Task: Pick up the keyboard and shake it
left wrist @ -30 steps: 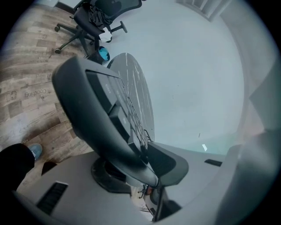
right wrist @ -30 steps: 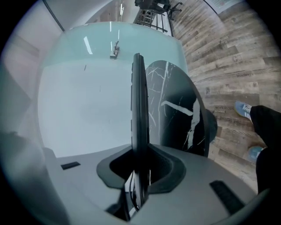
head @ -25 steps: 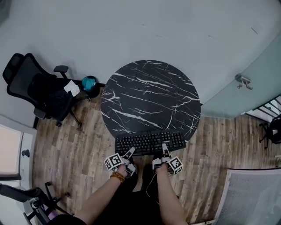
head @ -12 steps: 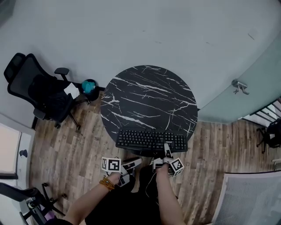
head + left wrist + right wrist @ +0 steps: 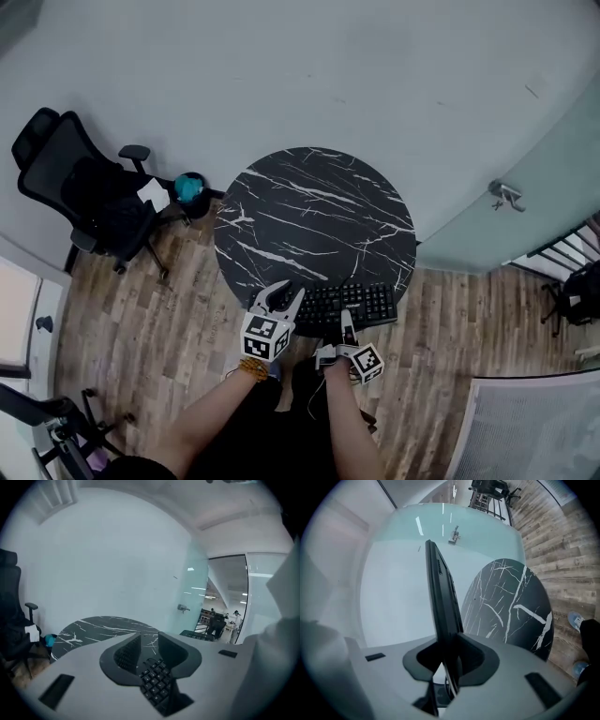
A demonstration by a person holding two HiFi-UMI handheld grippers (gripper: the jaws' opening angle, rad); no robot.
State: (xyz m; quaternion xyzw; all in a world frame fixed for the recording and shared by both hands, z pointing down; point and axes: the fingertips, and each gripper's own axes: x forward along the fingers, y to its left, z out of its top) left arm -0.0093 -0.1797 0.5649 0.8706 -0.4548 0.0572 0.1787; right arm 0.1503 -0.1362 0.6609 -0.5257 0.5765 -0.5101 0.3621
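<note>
A black keyboard (image 5: 361, 302) hangs over the near edge of the round black marble table (image 5: 309, 206); whether it rests on the top I cannot tell. My right gripper (image 5: 348, 319) is shut on its near edge, right of the middle. In the right gripper view the keyboard (image 5: 438, 578) runs edge-on out of the right gripper (image 5: 449, 641). My left gripper (image 5: 281, 298) hovers over the keyboard's left end and hides it. Its jaws are closing, with a gap still between them. The keys (image 5: 154, 681) show below the left gripper (image 5: 149, 641), and its pads do not press on them.
A black office chair (image 5: 84, 197) stands at the left on the wooden floor, with a teal object (image 5: 189, 187) beside it. A glass door with a metal handle (image 5: 504, 195) is at the right. The person's shoes (image 5: 576, 620) are near the table's base.
My left gripper let go of the keyboard's near edge, dropped back to the lower left, then rose over the keyboard's left end. The right gripper kept its hold.
</note>
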